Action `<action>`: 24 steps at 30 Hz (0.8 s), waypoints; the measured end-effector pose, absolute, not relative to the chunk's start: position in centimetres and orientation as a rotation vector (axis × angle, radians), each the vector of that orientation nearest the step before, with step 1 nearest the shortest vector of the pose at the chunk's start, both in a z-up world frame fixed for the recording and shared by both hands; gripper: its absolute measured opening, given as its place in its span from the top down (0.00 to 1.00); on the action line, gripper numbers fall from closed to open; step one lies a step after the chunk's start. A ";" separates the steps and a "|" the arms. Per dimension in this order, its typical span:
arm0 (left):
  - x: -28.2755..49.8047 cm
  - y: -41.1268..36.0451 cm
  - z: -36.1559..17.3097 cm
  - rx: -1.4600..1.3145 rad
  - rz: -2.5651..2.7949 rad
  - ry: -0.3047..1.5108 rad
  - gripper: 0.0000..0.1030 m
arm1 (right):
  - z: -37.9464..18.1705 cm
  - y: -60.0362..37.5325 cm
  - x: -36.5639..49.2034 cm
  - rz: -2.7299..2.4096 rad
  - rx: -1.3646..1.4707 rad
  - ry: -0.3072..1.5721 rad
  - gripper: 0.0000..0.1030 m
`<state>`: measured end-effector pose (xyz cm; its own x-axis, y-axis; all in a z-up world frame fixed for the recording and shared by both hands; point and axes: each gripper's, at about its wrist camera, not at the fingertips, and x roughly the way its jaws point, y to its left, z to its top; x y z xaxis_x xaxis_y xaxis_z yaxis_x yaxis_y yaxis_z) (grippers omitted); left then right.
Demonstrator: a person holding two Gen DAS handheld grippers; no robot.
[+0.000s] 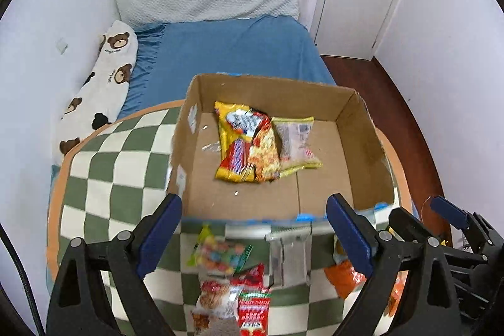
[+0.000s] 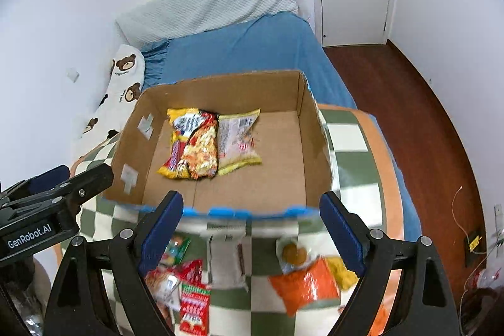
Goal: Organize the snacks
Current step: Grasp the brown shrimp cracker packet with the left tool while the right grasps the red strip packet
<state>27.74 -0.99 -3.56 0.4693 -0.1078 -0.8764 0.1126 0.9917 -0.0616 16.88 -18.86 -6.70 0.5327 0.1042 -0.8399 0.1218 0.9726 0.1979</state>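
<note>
Both grippers, left [image 1: 254,233] and right [image 2: 251,230], hang released over loose snacks; the orange packet [image 2: 304,284] probably lies nearest the right's fingers.

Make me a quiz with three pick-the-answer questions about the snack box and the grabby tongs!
1. Where do the yellow noodle packets lie?
A. inside the brown cardboard box
B. on the blue bed sheet
C. on the wooden floor

2. What colours are the squares of the checked cloth under the box?
A. red and black
B. green and cream
C. pink and blue

3. How are the left tongs and right tongs?
A. both open, holding nothing
B. both shut on a packet
C. one shut on the box

Answers: 1 A, the packets sit on the box floor. 2 B, green and cream squares show. 3 A, each pair's fingers stand wide apart with nothing between them.
</note>
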 end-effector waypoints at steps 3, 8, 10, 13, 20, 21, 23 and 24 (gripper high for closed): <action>25.5 0.5 -5.5 0.029 -0.105 1.100 0.09 | -8.0 -18.2 14.6 0.036 0.293 1.058 0.10; 20.1 4.7 -13.1 0.042 -0.033 1.266 0.09 | -13.9 -16.0 10.8 0.133 0.384 1.180 0.10; 18.0 5.9 -17.1 0.073 -0.002 1.357 0.09 | -17.0 -14.8 9.8 0.145 0.415 1.249 0.10; 15.9 7.2 -22.6 0.082 0.031 1.472 0.09 | -22.5 -12.4 8.6 0.171 0.444 1.364 0.10; 16.5 5.7 -29.9 0.112 0.000 1.571 0.25 | -30.9 -9.9 8.3 0.217 0.564 1.482 0.23; 16.5 5.6 -30.2 0.124 0.005 1.572 0.35 | -31.4 -9.6 8.3 0.215 0.564 1.492 0.23; 16.3 6.1 -30.0 0.107 0.032 1.551 0.43 | -31.9 -8.9 8.2 0.220 0.549 1.505 0.23; 16.0 6.6 -29.7 0.093 0.049 1.543 0.45 | -32.0 -8.5 8.2 0.217 0.531 1.510 0.23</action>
<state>15.96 6.59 -29.70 0.0276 0.0906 -0.9955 0.0269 0.9955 0.0914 8.22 -8.50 -32.01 0.0686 0.4549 -0.8879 0.1864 0.8685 0.4594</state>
